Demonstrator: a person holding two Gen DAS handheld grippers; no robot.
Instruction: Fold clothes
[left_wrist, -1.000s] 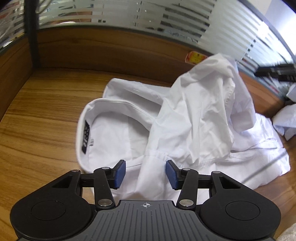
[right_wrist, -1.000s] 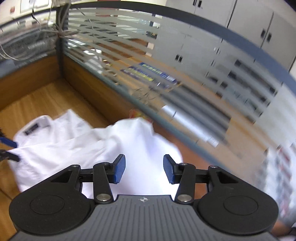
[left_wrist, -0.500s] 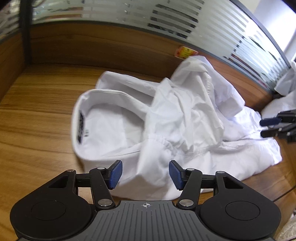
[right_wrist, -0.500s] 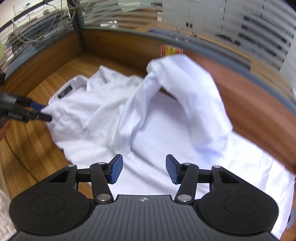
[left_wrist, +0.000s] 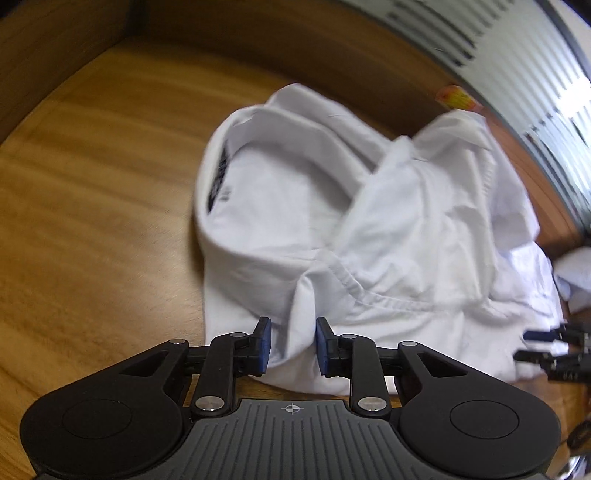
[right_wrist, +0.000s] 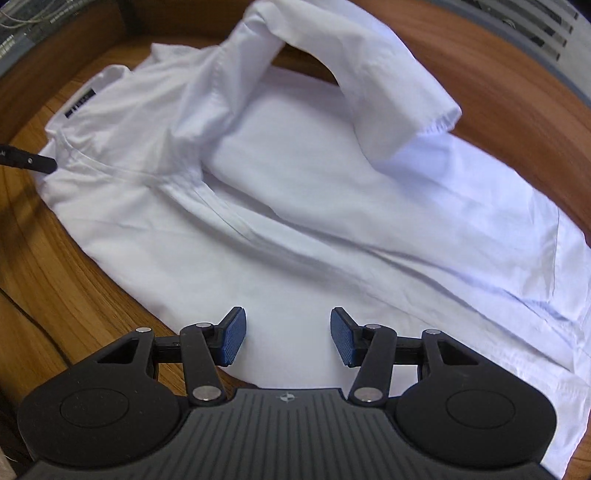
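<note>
The white shirt (left_wrist: 369, 229) is lying rumpled on the table (left_wrist: 92, 221), collar leftward, its shoulder fold sitting between the closing left claw (left_wrist: 291, 345), while the right claw (right_wrist: 287, 341) is hovering open over the hem.

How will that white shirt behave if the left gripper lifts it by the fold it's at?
The white shirt will probably hang limp: it already lies in soft creases. The left gripper, whose jaws have just been closing, has only a thin ridge of cloth between them, so that may slip out. The sleeve draped on top will likely slide off, dragging across the table.
</note>
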